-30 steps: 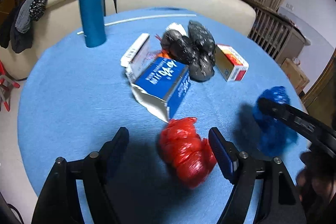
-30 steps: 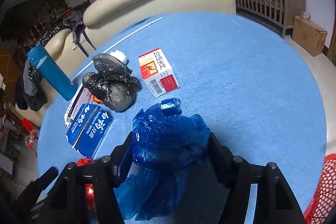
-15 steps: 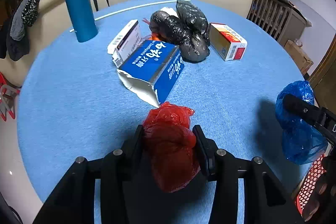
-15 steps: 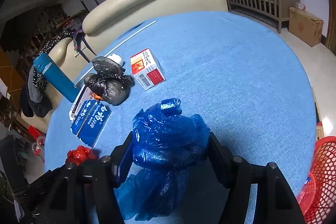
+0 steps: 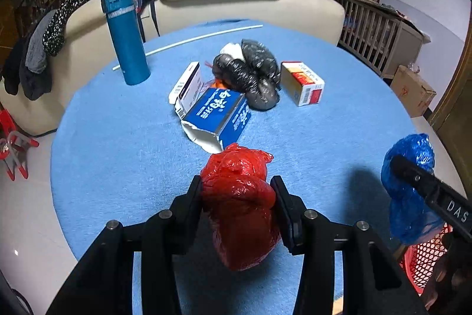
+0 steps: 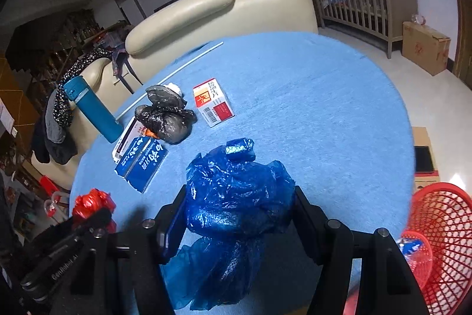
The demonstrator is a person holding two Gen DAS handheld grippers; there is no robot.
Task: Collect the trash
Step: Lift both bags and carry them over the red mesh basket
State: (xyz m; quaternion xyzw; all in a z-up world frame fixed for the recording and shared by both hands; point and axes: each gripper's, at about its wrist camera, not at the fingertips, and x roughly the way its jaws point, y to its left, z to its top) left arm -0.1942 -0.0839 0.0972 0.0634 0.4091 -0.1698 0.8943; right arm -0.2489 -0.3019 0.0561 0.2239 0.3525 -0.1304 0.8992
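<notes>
We are carrying 2 loads at once: the left gripper (image 5: 238, 191) is pinching a crumpled red bag (image 5: 240, 205) between both fingers, and the right gripper (image 6: 239, 208) is clamping a bulkier blue bag (image 6: 236, 205), its loose tail hanging below the fingers. Both bags are looking raised off the blue table (image 6: 309, 108), near its front edge. The red basket (image 6: 442, 241) is sitting on the floor just past the table's edge on our right, with some trash already showing inside. We are judging the step as carry-and-drop. To do it well, we are keeping both grips firm, since thin plastic slips and springs back, and taking the blue bag over first because it is nearer the basket. We are watching that hanging tail so it clears the rim. Boxes and 1 black bag (image 5: 250, 73) are waiting mid-table, beside a teal bottle (image 5: 125, 34) that probably is not trash.
</notes>
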